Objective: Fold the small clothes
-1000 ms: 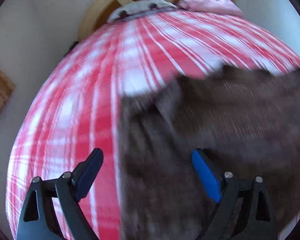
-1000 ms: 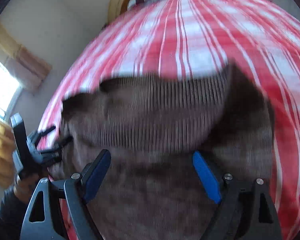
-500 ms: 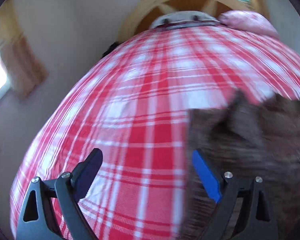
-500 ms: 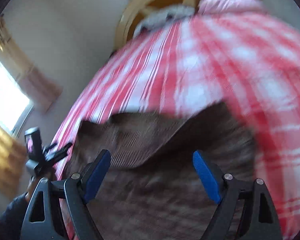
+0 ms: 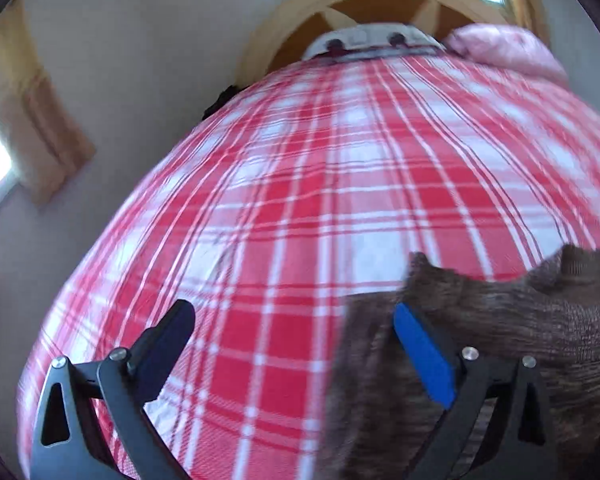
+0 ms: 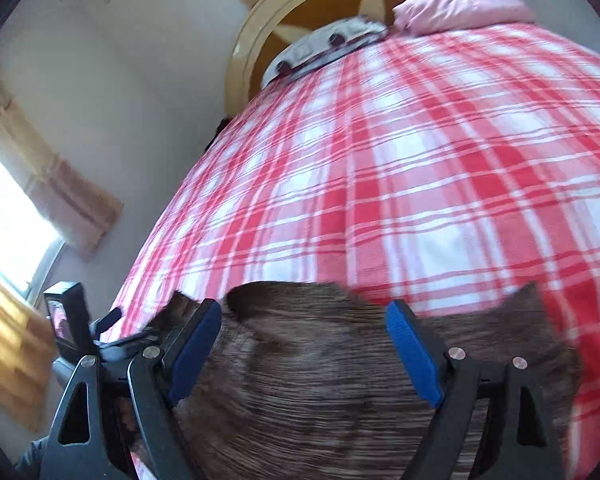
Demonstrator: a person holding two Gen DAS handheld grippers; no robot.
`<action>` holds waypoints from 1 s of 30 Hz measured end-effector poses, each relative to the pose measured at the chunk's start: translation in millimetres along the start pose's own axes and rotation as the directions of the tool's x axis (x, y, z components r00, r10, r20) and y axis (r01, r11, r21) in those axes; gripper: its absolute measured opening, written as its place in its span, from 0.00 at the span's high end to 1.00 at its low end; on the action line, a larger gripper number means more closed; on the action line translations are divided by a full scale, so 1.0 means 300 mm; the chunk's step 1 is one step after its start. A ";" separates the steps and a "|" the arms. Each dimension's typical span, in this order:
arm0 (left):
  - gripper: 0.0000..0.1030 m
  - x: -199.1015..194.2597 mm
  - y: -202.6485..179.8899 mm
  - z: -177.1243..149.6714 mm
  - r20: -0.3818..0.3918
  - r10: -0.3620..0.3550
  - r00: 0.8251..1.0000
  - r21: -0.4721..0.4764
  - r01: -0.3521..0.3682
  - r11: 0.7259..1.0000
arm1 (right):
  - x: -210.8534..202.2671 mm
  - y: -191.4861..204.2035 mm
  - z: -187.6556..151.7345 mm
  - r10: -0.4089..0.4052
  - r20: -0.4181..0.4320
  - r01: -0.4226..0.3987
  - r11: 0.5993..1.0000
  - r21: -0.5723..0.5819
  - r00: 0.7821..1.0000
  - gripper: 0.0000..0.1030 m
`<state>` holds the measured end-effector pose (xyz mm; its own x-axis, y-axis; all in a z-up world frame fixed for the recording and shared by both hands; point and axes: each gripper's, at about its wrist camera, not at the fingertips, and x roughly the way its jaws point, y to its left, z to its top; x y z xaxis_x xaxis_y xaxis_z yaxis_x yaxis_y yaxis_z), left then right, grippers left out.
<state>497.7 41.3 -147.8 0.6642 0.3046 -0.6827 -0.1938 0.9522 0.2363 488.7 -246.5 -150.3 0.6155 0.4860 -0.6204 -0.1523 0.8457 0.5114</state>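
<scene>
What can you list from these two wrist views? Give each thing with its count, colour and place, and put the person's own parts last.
Garment: one, brown ribbed knit, lying on the near part of the bed.
Bedspread: one, red and white plaid, covering the bed.
Pillow: one, pink, at the head of the bed.
Headboard: one, pale wood, curved, at the far end.
Curtain: tan, beside the bright window on the left.
Left gripper: black with blue pads, jaws have just opened wider, over bare bedspread at the garment's edge, nothing between them.
Right gripper: black with blue pads, open above the garment.
</scene>
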 end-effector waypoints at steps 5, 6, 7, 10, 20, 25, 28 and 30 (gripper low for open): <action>0.02 -0.052 0.119 -0.152 -0.071 -0.071 0.995 -0.034 0.069 0.997 | -0.107 -0.041 -0.101 -0.028 -0.022 0.027 0.999 -0.037 0.999 0.18; 0.02 -0.074 0.136 -0.194 -0.088 -0.107 0.990 -0.035 0.105 0.994 | -0.136 -0.043 -0.128 -0.047 -0.025 0.045 0.998 -0.054 0.999 0.18; 0.04 -0.097 0.140 -0.224 -0.098 -0.135 0.986 -0.032 0.132 0.991 | -0.175 -0.048 -0.149 -0.060 -0.028 0.059 0.996 -0.064 0.998 0.18; 0.13 -0.201 0.161 -0.333 -0.084 -0.209 0.974 -0.019 0.208 0.978 | -0.300 -0.066 -0.230 -0.129 -0.013 0.127 0.986 -0.106 0.992 0.18; 0.65 -0.289 0.103 -0.474 -0.119 -0.364 0.924 0.010 0.368 0.930 | -0.474 -0.167 -0.436 -0.234 -0.046 0.229 0.969 -0.095 0.971 0.46; 0.94 -0.323 0.100 -0.454 -0.119 -0.396 0.910 0.015 0.401 0.916 | -0.456 -0.155 -0.447 -0.230 -0.053 0.224 0.969 -0.105 0.972 0.90; 0.95 -0.381 0.133 -0.461 -0.086 -0.411 0.908 0.025 0.414 0.910 | -0.510 -0.144 -0.458 -0.184 -0.037 0.180 0.979 -0.097 0.982 0.93; 0.95 -0.417 0.156 -0.472 -0.072 -0.438 0.896 0.033 0.441 0.897 | -0.525 -0.130 -0.470 -0.183 -0.039 0.178 0.978 -0.107 0.982 0.94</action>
<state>303.3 51.2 -149.2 0.6284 -0.1419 -0.7649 0.1424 0.9876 -0.0662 288.7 -325.0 -156.3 0.6025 0.3309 -0.7263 -0.1216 0.9375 0.3262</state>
